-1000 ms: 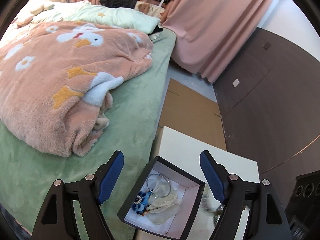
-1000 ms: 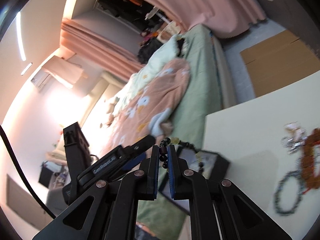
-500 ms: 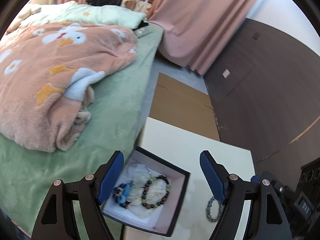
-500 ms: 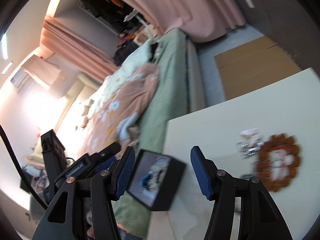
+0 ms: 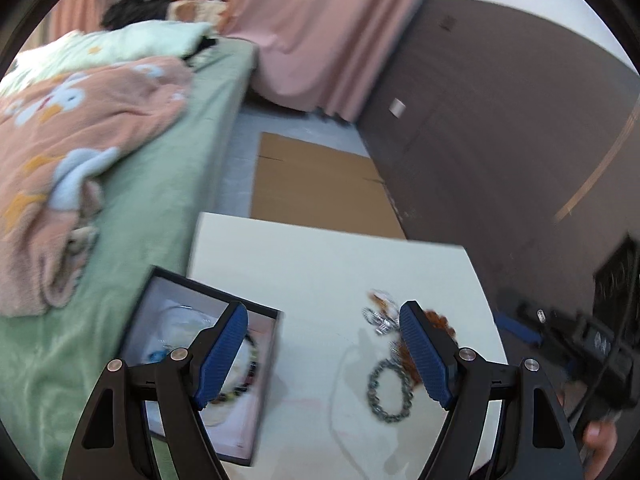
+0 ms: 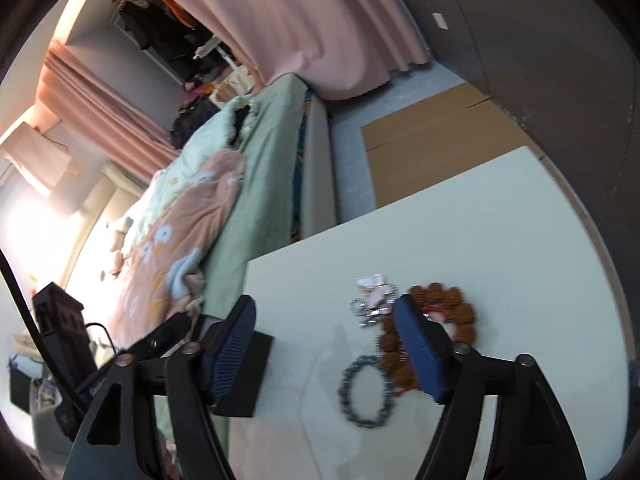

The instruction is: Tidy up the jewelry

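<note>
A black box (image 5: 264, 364) with a pale lining sits on the left end of the white table (image 5: 320, 264). It holds a dark bead bracelet (image 5: 250, 376), a blue piece (image 5: 154, 356) and a clear bangle. My left gripper (image 5: 324, 356) is open and empty above the table, between the box and the loose jewelry. That jewelry is a grey bead bracelet (image 5: 390, 390), a brown bead bracelet (image 5: 442, 326) and a silver piece (image 5: 378, 316). My right gripper (image 6: 324, 350) has its jaws opening with nothing between them. It hovers left of the grey bracelet (image 6: 362, 390), brown bracelet (image 6: 444, 312) and silver piece (image 6: 372, 300). The box (image 6: 248, 372) shows behind its left finger.
A bed (image 5: 168, 184) with a green sheet and a pink blanket (image 5: 72, 136) runs along the table's left side. Flat cardboard (image 5: 316, 184) lies on the floor beyond the table. A dark wall panel (image 5: 500, 128) stands to the right, and a pink curtain (image 5: 320, 28) hangs at the back.
My right gripper opened and let go of the dark bead bracelet, which now lies in the box. Both grippers swung right, away from the box toward the loose jewelry.
</note>
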The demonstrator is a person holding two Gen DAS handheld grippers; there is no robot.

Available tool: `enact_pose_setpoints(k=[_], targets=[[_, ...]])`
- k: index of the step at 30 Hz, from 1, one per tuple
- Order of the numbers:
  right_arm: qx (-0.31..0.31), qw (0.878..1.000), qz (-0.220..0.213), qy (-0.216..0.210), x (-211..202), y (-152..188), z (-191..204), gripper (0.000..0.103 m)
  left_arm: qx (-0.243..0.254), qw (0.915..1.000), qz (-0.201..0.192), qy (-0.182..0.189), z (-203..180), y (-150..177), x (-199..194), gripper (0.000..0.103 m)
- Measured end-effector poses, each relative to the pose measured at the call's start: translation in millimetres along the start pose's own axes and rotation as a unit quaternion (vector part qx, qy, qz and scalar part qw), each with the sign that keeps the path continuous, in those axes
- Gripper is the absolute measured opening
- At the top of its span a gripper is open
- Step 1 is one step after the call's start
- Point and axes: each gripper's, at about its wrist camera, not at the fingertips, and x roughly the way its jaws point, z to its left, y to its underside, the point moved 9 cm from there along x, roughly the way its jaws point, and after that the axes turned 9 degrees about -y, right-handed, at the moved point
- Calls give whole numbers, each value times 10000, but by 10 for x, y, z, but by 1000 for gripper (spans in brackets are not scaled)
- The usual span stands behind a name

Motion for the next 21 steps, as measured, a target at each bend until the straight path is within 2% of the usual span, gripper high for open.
enact_pose_setpoints(k=[4, 12, 17, 21], targets=[[56, 9996, 55, 258, -47, -35, -166, 74, 345, 9993, 101, 111, -217, 122, 88, 77], [381, 9926, 520, 1028, 3, 55, -638, 74, 772, 9947, 670, 102, -437, 431, 421, 59], [680, 9881, 740, 1166, 31, 141, -882, 73, 1016, 9900, 979, 38, -550, 635, 632, 53], [764, 9865, 801, 1205, 58, 155, -996, 63, 1229, 9852, 1195, 1, -636, 799, 777, 45]])
